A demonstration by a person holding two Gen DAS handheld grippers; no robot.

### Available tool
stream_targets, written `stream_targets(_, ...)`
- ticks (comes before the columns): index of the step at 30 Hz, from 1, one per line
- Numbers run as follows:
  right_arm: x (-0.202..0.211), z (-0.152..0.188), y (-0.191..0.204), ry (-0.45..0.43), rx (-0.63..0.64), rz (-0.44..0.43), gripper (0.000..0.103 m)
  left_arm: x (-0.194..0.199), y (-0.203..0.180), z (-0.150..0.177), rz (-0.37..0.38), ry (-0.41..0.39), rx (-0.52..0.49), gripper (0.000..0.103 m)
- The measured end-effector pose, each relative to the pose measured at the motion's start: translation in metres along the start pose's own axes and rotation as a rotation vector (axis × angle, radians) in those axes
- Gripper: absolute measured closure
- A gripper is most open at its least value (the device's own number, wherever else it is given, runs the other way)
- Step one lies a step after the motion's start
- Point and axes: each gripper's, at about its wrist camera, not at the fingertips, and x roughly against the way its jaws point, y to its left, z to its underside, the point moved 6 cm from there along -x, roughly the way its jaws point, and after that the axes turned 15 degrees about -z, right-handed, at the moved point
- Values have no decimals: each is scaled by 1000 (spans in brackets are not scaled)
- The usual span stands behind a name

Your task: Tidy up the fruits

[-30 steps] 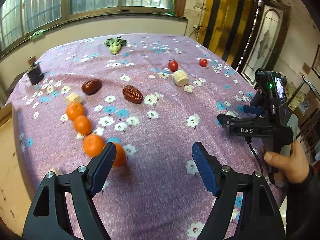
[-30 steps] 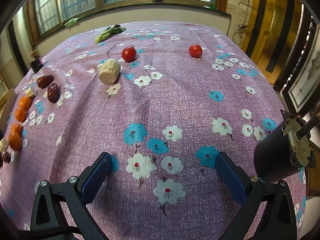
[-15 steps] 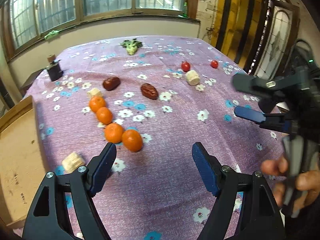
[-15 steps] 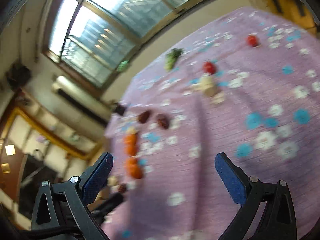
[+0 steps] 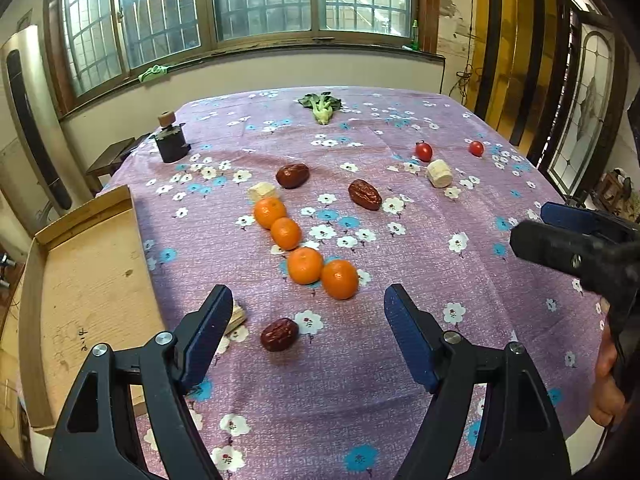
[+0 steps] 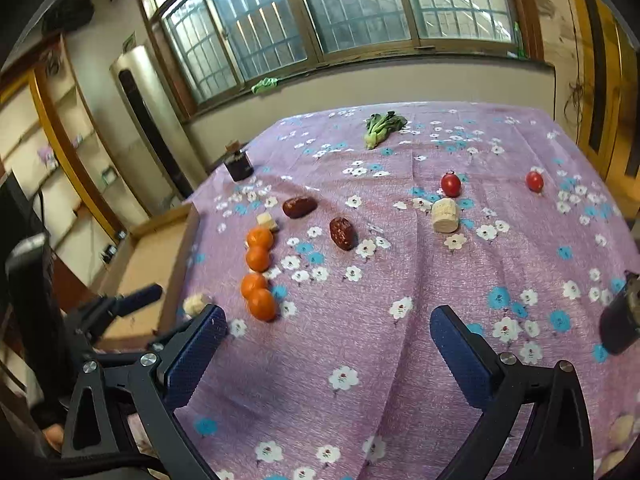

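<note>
Left gripper (image 5: pixel 308 318): held wide apart, nothing gripped.
Oranges (image 5: pixel 304 250): four, laid in a touching row on the tablecloth (image 5: pixel 400 360).
Dates (image 5: pixel 365 195): found just beyond.
Right gripper (image 6: pixel 328 340): spread wide, nothing gripped.

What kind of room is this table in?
Probably a lived-in home: a purple floral tablecloth covers the table, barred wood-framed windows run behind it, and a stained-glass wooden door stands to the right.

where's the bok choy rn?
Bok choy lies at the table's far end near the window in both views, beyond the two cherry tomatoes, touching nothing.
</note>
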Motion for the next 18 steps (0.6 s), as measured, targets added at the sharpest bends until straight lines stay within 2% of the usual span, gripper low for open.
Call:
stream_targets(2,-1,1,2,13,8,-16,0,0,2,0,-7,-1,-1,25)
stream_targets(4,-1,2,3,42,-15,-84,0,1,2,1,-9,0,-4,25)
stream_targets(5,-1,3,2,44,-13,-70,1,0,2,2,-10,2,-5,25)
stream_targets(9,0,2,5,81,121,122,0,-2,3,6,-11,14,-8,25)
stream_targets(15,-4,7,7,117,217,232,0,-4,3,11,-12,29,-12,25)
stream_targets(18,-4,8,3,120,229,257,0,-3,3,13,-15,33,-14,25)
